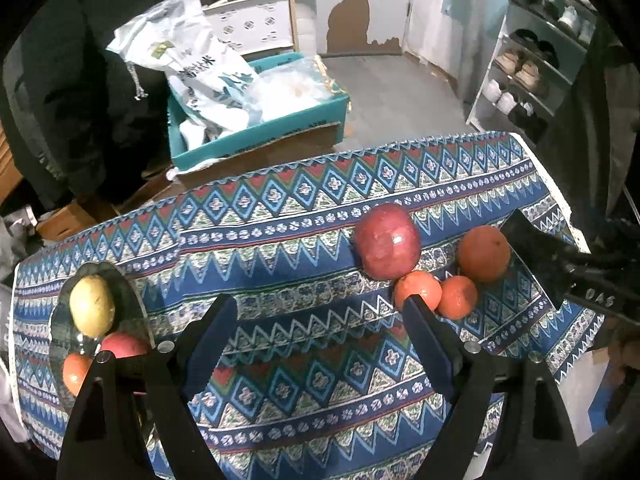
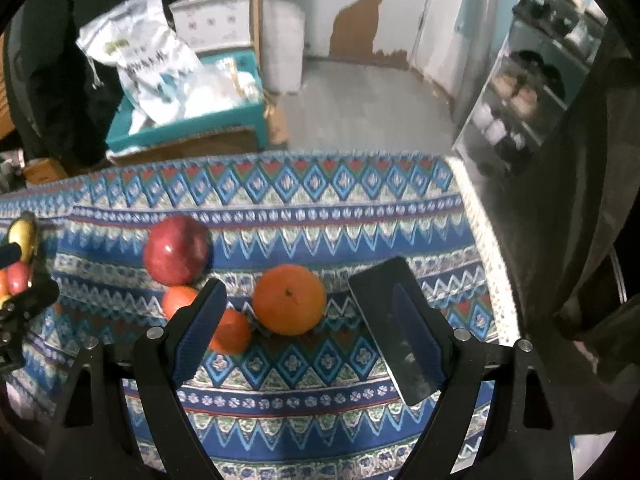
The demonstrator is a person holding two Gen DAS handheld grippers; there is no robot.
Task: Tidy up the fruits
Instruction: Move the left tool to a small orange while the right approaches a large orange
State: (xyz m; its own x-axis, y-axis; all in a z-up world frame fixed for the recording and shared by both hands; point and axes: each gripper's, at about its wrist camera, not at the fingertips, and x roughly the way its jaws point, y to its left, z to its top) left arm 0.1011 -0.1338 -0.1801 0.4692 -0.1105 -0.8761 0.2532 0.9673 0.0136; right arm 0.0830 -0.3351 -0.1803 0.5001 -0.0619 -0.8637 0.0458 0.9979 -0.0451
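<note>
Mid-sort, by the look of it: at the table's left edge a glass dish [image 1: 132,300] already carrying a yellow fruit [image 1: 92,306], a small red fruit [image 1: 124,345] and an orange one [image 1: 75,372]; toward the right edge, loose on the patterned cloth [image 1: 288,240], a red apple [image 1: 387,246], two small oranges [image 1: 418,290] touching, then a large orange [image 1: 483,253] beside a black phone [image 2: 394,326]. Left gripper [image 1: 320,326] fingers wide apart over bare cloth, holding nothing; right gripper [image 2: 310,324] fingers likewise wide apart and empty, the large orange framed between them but untouched. Next, probably: lower onto that orange, close, carry to the dish.

the right gripper [image 1: 576,280] reads "das"; the white sack [image 1: 192,60] shows "米".
</note>
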